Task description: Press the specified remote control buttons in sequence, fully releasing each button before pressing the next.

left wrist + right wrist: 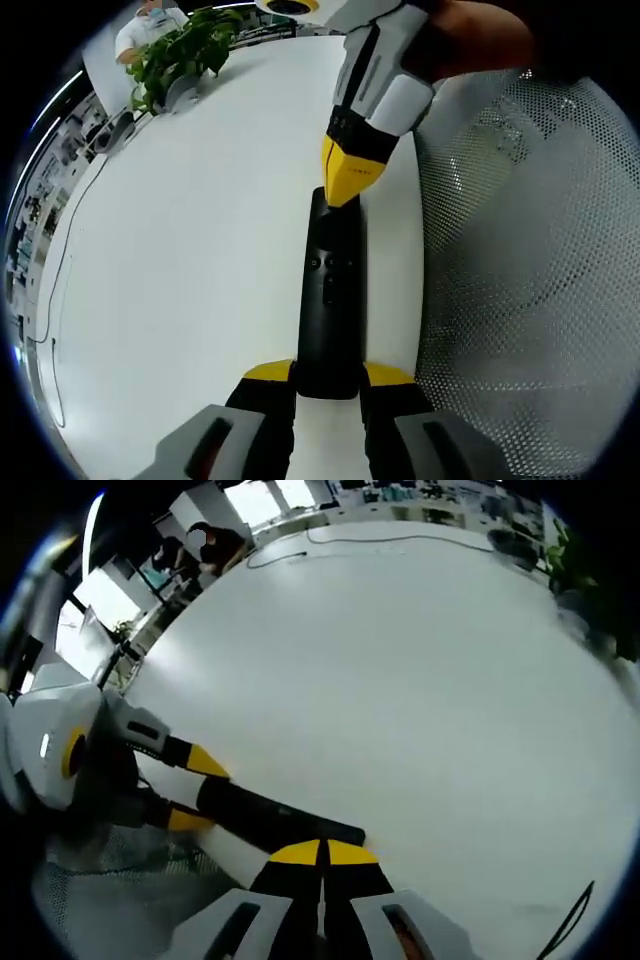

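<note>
A slim black remote control [330, 310] lies lengthwise on the white table [190, 260]. My left gripper [330, 375] is shut on its near end, a yellow tip on each side. Small buttons [330, 265] show around the remote's middle. My right gripper [346, 180] comes down from the top of the left gripper view, shut, its joined yellow tips touching the remote's far end. In the right gripper view my right gripper [322, 853] is shut, tips together over the end of the remote [270, 815], with the left gripper [195, 792] clamping the remote from the left.
A white mesh chair back [530, 270] stands close along the table's right edge. A potted plant [180, 55] sits at the far end. A thin black cable [400, 537] runs across the table, another cable [565, 915] near the edge. People sit in the background.
</note>
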